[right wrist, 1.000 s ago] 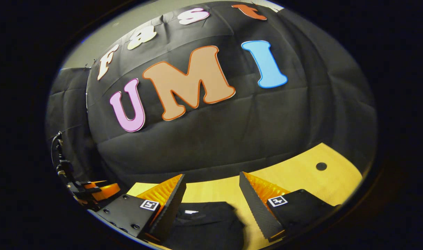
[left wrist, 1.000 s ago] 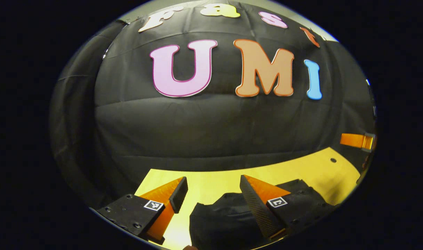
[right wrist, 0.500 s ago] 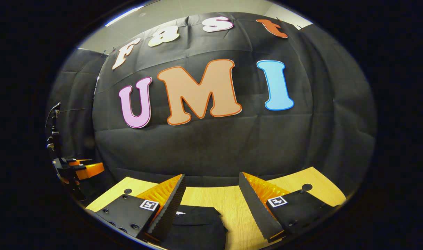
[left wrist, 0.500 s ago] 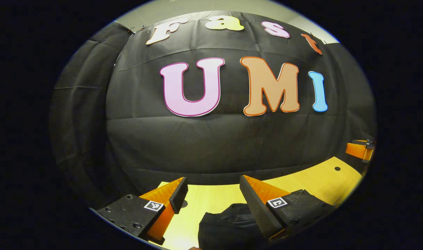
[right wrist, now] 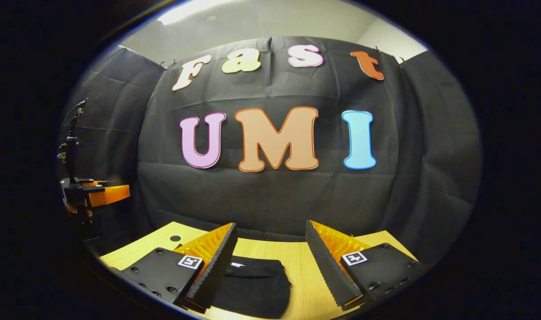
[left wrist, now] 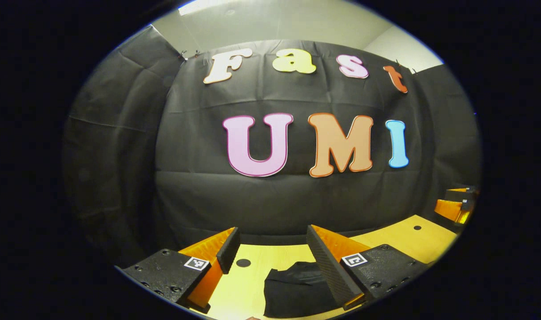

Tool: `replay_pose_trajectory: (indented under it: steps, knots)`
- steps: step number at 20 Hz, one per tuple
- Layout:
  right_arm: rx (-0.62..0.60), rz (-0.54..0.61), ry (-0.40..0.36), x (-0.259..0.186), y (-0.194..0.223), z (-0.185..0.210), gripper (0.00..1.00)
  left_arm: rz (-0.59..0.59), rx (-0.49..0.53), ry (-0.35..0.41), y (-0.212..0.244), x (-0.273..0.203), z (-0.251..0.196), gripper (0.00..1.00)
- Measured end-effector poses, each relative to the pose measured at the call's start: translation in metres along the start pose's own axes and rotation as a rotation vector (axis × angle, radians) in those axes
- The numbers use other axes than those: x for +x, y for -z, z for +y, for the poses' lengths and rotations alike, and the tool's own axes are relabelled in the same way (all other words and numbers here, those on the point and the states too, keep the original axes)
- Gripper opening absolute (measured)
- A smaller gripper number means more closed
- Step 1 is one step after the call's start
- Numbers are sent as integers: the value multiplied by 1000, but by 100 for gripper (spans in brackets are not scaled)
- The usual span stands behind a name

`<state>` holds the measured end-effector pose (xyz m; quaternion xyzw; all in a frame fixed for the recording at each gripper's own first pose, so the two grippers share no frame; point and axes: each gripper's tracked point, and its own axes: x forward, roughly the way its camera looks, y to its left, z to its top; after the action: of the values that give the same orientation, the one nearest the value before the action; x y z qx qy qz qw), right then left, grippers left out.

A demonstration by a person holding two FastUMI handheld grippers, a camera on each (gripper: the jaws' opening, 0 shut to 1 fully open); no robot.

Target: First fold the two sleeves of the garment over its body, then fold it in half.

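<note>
Both grippers are held level above the wooden table (right wrist: pixel 297 258), pointing toward the back cloth wall (right wrist: pixel 270 195) of the booth rather than down at the work.

In the left gripper view, the left gripper (left wrist: pixel 272 249) has its two fingers spread wide apart with nothing between them. The black garment (left wrist: pixel 297 289) lies on the table below and just ahead, a compact bundle partly hidden behind the gripper's right-hand finger (left wrist: pixel 326 266). A round hole (left wrist: pixel 243 262) in the tabletop shows between the fingers, left of the garment. At the far right edge of this view the other gripper (left wrist: pixel 452 209) appears, farther off and above the table's end.

In the right gripper view, the right gripper (right wrist: pixel 270 253) is likewise open, its fingers well apart and gripping nothing. The garment (right wrist: pixel 255 286) rests flat on the table as a folded dark rectangle, tucked partly behind the left-hand finger (right wrist: pixel 215 266), with a small white tag at its far edge. The left gripper (right wrist: pixel 99 195) shows at the left edge, raised clear of the table.
</note>
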<state>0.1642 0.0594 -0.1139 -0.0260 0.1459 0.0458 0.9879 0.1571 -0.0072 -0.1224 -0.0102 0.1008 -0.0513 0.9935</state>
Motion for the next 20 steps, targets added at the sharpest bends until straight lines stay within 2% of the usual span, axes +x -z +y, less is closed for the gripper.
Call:
replay_pose_trajectory:
  steps: [2, 3, 7, 10, 16, 18, 19, 20]
  knots:
    - [0, -41, 4, -27, -1, 9, 98, -32, -2, 10, -9, -37, -1, 92]
    - [3, -57, 11, -46, -3, 12, 97, -48, -1, 14, -13, -56, 1, 100]
    - [3, -86, 32, -118, -5, 23, 94, -66, 15, 13, -19, -122, 14, 100]
    - [1, -108, 31, -166, -8, 31, 99, -86, 29, -5, -31, -167, 24, 99]
    - [31, -137, 19, -247, 7, 34, 94, -123, 25, -33, -42, -243, 14, 99]
    - [53, -148, 3, -273, 14, 35, 97, -116, 32, -47, -38, -267, 7, 99]
    - [61, -152, -4, -282, 15, 33, 94, -119, 39, -57, -39, -280, 6, 92]
    - [67, -150, -10, -290, 18, 31, 97, -122, 45, -63, -41, -290, 2, 92]
